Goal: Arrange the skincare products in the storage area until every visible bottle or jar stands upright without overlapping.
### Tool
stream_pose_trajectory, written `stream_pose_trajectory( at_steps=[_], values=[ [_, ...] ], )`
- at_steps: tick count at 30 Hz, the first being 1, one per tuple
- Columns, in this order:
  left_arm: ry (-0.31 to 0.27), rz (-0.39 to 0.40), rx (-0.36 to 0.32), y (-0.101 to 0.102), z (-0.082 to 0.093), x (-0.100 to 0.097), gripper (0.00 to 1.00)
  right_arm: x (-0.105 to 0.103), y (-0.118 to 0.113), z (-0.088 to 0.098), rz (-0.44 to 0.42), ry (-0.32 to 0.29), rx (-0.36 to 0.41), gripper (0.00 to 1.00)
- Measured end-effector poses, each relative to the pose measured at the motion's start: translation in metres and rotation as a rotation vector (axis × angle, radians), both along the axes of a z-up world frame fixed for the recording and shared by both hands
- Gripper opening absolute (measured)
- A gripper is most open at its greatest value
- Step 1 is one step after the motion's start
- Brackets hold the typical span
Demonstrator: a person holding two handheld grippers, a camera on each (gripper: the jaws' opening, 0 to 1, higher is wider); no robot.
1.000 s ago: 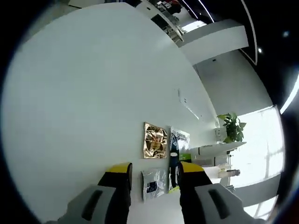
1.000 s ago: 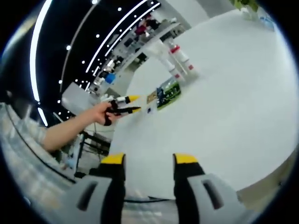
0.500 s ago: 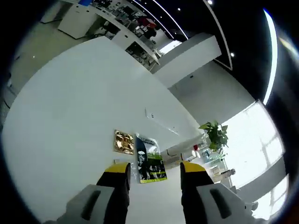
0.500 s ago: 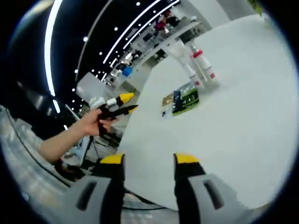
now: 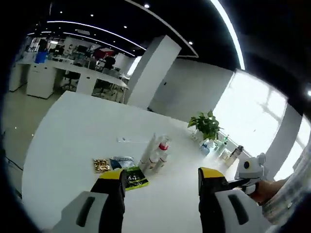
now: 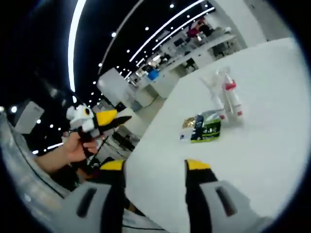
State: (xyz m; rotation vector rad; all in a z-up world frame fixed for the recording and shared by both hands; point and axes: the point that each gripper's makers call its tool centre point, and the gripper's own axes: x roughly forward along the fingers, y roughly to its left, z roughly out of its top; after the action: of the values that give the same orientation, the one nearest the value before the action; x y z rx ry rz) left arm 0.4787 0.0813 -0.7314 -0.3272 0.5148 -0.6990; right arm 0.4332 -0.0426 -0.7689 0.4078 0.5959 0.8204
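Both grippers hang above the white table [image 5: 73, 131], jaws apart, holding nothing. The bottles [image 5: 156, 154] stand upright at the centre of the left gripper view, beside flat sachets [image 5: 131, 177]. The bottles look light, rigid and slick, likely tippy; gripping mid-body seems safest.

Both grippers — left gripper [image 5: 161, 178], right gripper [image 6: 154, 166] — hover with jaws apart, apparently empty.

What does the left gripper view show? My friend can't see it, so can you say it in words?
A big white table holds a cluster of upright white bottles, one red-capped, beside flat sachets: a green one and a gold one. The left gripper hangs open and empty in front of them. A potted plant stands farther back.
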Motion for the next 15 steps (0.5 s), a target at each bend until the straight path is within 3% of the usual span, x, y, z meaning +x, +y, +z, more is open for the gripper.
stream_pose_trajectory(
  at_steps=[2, 5, 10, 13, 15],
  values=[
    [-0.034, -0.023, 0.051, -0.007, 0.005, -0.018, 0.64, -0.002, -0.006, 0.011, 0.027, -0.048, -0.020, 0.55],
    [-0.089, -0.024, 0.074, -0.010, 0.014, -0.037, 0.67, -0.005, -0.017, 0.020, 0.060, -0.126, -0.067, 0.63],
    [-0.185, 0.029, 0.117, -0.004, 0.027, -0.063, 0.73, -0.010, -0.038, 0.038, 0.057, -0.221, -0.097, 0.72],
    [-0.220, 0.050, 0.093, -0.004, 0.038, -0.083, 0.76, -0.016, -0.048, 0.052, 0.052, -0.255, -0.083, 0.78],
    [-0.282, 0.069, 0.017, -0.008, 0.053, -0.090, 0.80, -0.020, -0.055, 0.064, 0.041, -0.285, -0.072, 0.81]
  ],
)
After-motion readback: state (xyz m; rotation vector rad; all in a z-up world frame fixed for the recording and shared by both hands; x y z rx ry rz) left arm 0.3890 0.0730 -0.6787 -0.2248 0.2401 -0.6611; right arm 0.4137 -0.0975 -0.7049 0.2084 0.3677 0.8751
